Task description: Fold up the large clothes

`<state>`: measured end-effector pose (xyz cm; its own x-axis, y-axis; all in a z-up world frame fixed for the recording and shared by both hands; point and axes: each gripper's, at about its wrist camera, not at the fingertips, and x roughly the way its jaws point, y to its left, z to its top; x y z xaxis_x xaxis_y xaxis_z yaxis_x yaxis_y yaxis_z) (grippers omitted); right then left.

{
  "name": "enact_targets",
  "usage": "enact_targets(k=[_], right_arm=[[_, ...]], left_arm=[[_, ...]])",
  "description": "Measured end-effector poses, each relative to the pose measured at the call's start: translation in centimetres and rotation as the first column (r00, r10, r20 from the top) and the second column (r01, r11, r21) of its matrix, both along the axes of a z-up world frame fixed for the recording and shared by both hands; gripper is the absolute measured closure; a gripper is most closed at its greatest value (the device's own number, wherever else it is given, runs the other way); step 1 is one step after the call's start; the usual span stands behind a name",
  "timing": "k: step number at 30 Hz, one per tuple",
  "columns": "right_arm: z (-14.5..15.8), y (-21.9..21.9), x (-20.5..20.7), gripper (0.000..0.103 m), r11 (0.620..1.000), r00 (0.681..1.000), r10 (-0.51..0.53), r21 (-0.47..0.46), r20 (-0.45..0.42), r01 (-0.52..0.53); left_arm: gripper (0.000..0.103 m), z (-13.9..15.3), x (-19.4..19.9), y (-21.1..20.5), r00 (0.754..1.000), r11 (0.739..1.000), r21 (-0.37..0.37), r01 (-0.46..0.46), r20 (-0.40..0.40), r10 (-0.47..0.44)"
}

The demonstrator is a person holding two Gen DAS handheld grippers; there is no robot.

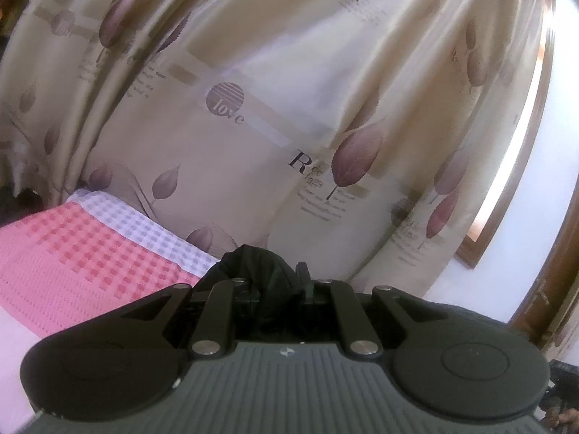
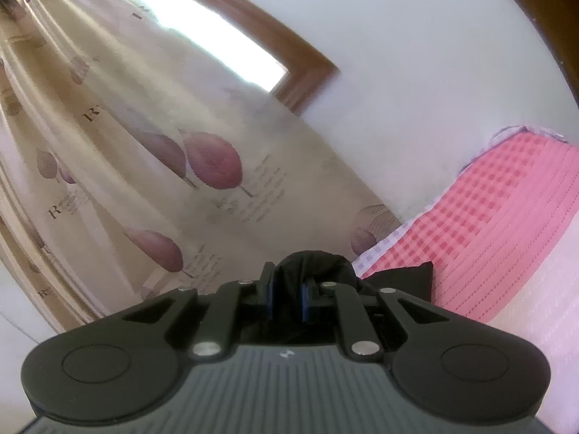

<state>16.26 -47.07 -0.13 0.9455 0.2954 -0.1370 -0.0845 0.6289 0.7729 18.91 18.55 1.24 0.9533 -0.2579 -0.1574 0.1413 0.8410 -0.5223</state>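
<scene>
Ahead, both claws (image 1: 269, 282) (image 2: 289, 291) clench black cloth (image 1: 258, 267) before leaf-print curtain (image 1: 253, 108), pink bedspread (image 1: 72, 253) beside.

We see each hand-held gripper built alike. The left hand-held gripper (image 1: 267, 282) has a grey ribbed body with a small diamond-shaped mark at its front edge, flanked by two round matte black discs. Four black link bars run forward from silver round-headed pins. The right hand-held gripper (image 2: 287, 291) shows the same grey ribbing, black discs and silver pins, and its fingers carry blue pads (image 2: 305, 302) on their inner faces.
</scene>
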Motion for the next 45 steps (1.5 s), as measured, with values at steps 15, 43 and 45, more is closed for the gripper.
enact_targets(k=[15,43,45], right_arm=[[-0.8,0.5,3.5,0.089,1.0,0.999,-0.013,-0.003,-0.035,0.013],[-4.1,0.4,9.1,0.089,1.0,0.992,-0.025,-0.008,-0.124,0.025],[-4.4,0.5,9.6,0.089,1.0,0.991,-0.026,-0.009,-0.129,0.025]], left_arm=[[0.087,-0.8,2.8,-0.6,0.999,0.999,0.021,-0.031,-0.009,0.031],[0.084,-2.4,8.4,-2.6,0.997,0.987,0.149,-0.053,-0.047,0.061],[0.083,-2.6,9.0,-2.7,0.997,0.986,0.157,-0.056,-0.052,0.064]])
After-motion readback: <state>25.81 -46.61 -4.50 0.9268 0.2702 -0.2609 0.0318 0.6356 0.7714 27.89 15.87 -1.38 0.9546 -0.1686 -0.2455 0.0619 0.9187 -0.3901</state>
